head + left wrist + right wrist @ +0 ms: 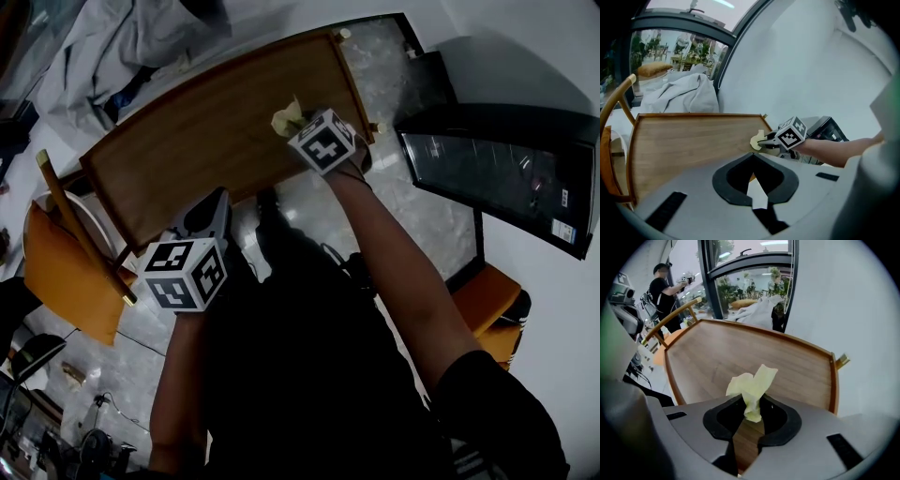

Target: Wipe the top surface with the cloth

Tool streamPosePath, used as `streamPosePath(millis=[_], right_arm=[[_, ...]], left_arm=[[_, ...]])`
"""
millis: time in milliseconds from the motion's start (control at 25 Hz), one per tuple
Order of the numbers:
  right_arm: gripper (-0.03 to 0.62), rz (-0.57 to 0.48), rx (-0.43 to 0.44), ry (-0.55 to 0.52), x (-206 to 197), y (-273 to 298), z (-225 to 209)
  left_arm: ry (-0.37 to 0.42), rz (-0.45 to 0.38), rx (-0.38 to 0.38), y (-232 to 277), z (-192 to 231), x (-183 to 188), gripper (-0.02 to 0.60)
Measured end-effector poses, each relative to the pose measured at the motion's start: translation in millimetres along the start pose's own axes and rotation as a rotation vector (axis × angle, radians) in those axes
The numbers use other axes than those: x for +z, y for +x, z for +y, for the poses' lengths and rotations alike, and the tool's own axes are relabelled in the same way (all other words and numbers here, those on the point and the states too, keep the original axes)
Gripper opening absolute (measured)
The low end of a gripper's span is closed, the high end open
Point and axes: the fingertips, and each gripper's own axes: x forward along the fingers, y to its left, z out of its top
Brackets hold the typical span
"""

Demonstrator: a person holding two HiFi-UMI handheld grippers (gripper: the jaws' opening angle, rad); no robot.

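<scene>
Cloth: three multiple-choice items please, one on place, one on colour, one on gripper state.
1. Where is the cloth?
A) over the tabletop's right end
B) over its left end
C) on the floor

2. Cloth colour?
A) blue
B) pale yellow
C) red

3. The right gripper is:
A) open, empty
B) shut on a cup
C) shut on the cloth

Answers: 1 A, the head view shows it at that end. 2 B, both gripper views show it pale yellow. 3 C, the right gripper view shows the cloth clamped in it.
</scene>
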Motion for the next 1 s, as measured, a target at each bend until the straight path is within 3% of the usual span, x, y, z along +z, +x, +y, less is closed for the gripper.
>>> streamPosePath(millis=[320,640,840,1000], right_arm=[[0.089,0.112,-0.201,0.01,-35.9,-26.9,-79.7],[0.087,0.214,-0.309,-0.041,-55.4,-37.5,-104.1],[0.087,0.195,-0.298,-0.052,-42.5,-40.4,-90.8],[0.087,0.071,-0.123,-0.054,-4.3,-36.2,-2.2]], left_arm=[[0.007,0.002,0.004,8.6,-13.1,0.6,0.012],[0.005,-0.019,0.018,-2.4,-13.5,-2.8,0.012],[-0.004,-0.034,0.03,-24.5,3.2,-11.1,0.012],[-0.015,-0.053,0.042,-53.3,25.6,-15.5,0.012]])
